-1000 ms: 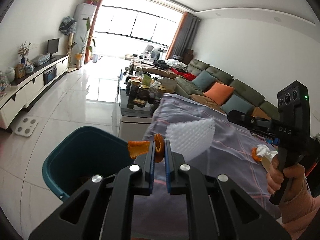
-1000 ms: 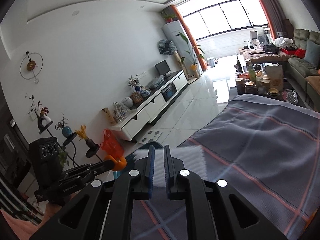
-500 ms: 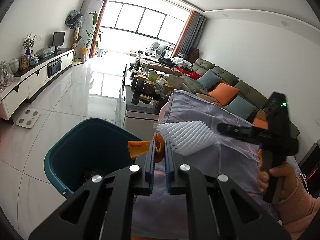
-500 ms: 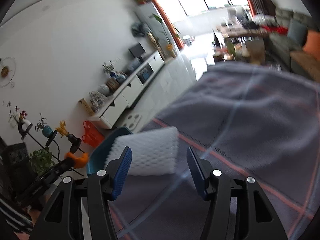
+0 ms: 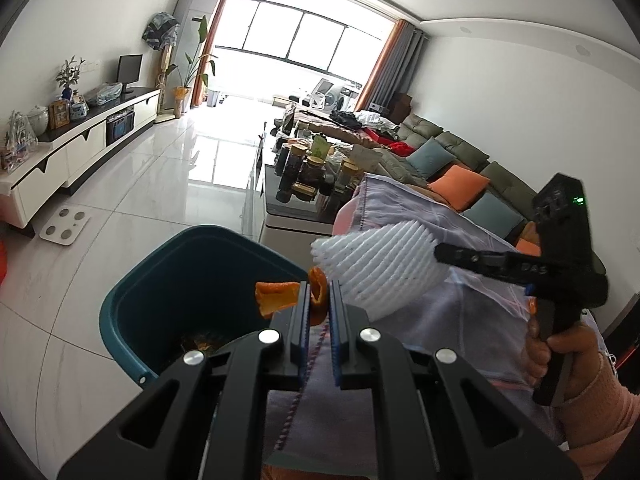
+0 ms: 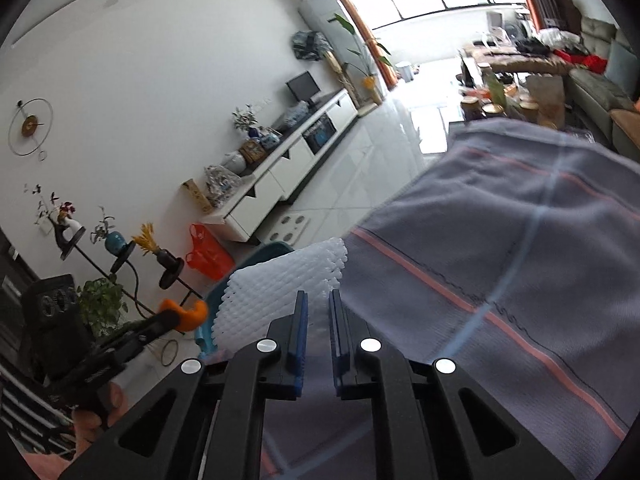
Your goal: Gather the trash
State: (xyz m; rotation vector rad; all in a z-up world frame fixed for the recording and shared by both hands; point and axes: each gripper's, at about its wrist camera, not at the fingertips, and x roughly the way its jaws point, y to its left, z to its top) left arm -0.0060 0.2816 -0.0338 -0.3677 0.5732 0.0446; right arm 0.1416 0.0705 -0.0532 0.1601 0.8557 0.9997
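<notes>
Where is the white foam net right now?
The white foam net is pinched in the right gripper over the striped grey cloth, beside the teal bin; in the left wrist view it sits right of the orange peel.

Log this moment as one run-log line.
left claw: shut on orange peel above teal bin | right claw: just closed on white foam net | tablecloth beneath

r gripper (image 6: 318, 304) just closed on white foam net (image 6: 280, 280), teal bin (image 6: 256, 254) behind, striped cloth (image 6: 500, 240) rt.
</notes>
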